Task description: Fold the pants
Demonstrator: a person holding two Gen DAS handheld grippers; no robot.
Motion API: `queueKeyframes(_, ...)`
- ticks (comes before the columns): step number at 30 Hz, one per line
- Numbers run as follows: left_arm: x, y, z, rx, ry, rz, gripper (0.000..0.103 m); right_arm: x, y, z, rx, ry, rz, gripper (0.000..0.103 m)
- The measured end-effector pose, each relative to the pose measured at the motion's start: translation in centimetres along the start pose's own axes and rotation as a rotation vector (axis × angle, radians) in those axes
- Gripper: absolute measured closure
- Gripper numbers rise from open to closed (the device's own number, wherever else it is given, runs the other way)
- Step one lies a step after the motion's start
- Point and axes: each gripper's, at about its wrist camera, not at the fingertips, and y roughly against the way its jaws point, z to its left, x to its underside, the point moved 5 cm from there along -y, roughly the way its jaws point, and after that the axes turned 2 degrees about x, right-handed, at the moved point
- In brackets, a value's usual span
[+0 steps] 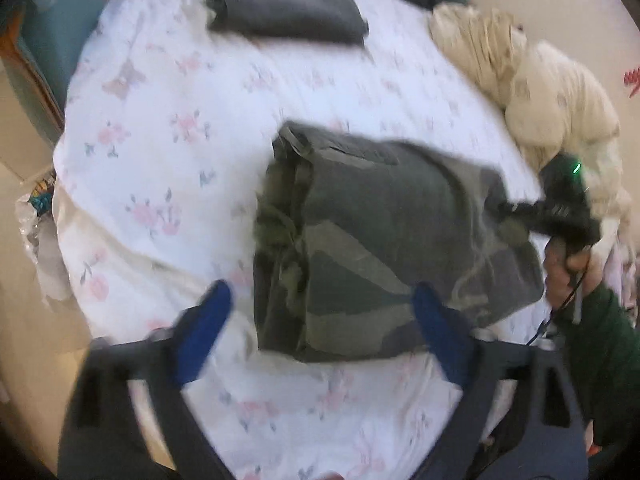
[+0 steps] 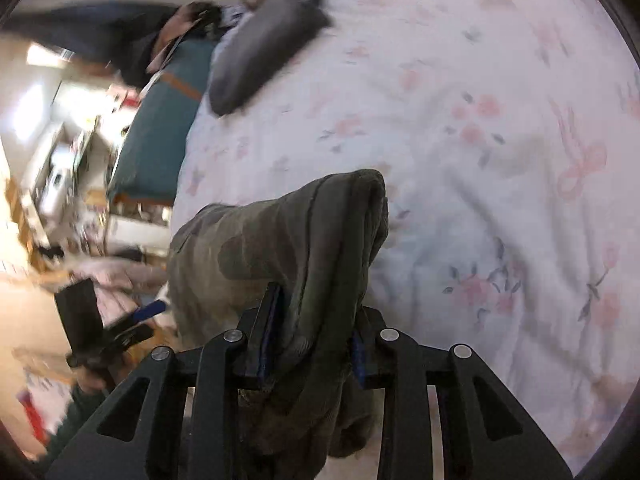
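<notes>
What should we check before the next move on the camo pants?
1. Right tongs clamped on camo pants: ok.
2. Left tongs open, nothing between them: ok.
3. Pants folded into a compact bundle: ok.
4. Fold edges aligned: cannot tell, blurred.
5. Bare floral sheet between bundle and folded grey garment: ok.
6. Cream duvet apart from pants: ok.
</notes>
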Motion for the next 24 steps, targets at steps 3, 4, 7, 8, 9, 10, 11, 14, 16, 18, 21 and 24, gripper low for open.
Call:
queueKeyframes(3,-0.5,-2.3,-0.1,0.024,0.001,0.036,0.006,0.3,-0.4,-1.4,-0.019,-0.058,-0.005,0.065)
queueKeyframes(4,-0.4,-3.0,-0.3,0.020,-0.005,0.043,0.006,0.7,0.0,-2.0,-0.024,-0.075,-0.003,0.063)
queueKeyframes(7,0.0,-6.3,0.8,0.007,-0.021,0.135,0.006,1.1,0.7,-2.9,-0.048,-0.137,-0.015,0.036)
queueKeyframes(8,0.4,-7.4,1.3,0.018,-0.027,0.175,0.006,1.6,1.1,-3.1,-0.070,-0.160,-0.016,0.021)
queueKeyframes(9,0.7,-7.6,1.8,0.021,-0.023,0.185,0.005,1.7,0.6,-2.7,-0.065,-0.173,-0.012,0.010)
queueKeyframes(10,1.0,-8.0,2.0,0.042,-0.015,0.198,0.005,1.9,0.4,-2.8,-0.055,-0.178,-0.009,0.009)
queueKeyframes(11,1.3,-8.3,1.9,0.055,-0.023,0.220,0.005,2.8,0.1,-2.9,-0.038,-0.173,0.004,0.009)
queueKeyframes(14,2.3,-8.8,2.0,0.059,-0.060,0.230,0.005,5.3,-1.9,-2.7,-0.049,-0.191,0.075,0.009)
queueKeyframes(16,2.9,-9.4,1.8,0.048,-0.071,0.242,0.005,7.2,-3.1,-2.4,-0.088,-0.217,0.100,0.009)
queueKeyframes(18,2.8,-9.6,0.8,0.023,-0.116,0.234,0.013,8.8,-4.2,-1.8,-0.073,-0.196,0.066,0.010)
queueKeyframes(21,3.0,-9.2,-0.8,0.004,-0.174,0.221,0.045,9.5,-4.0,-0.6,-0.023,-0.146,-0.013,0.027)
queueKeyframes(24,2.8,-8.5,-2.0,-0.023,-0.181,0.200,0.069,9.5,-2.9,1.1,0.022,-0.079,-0.062,0.054)
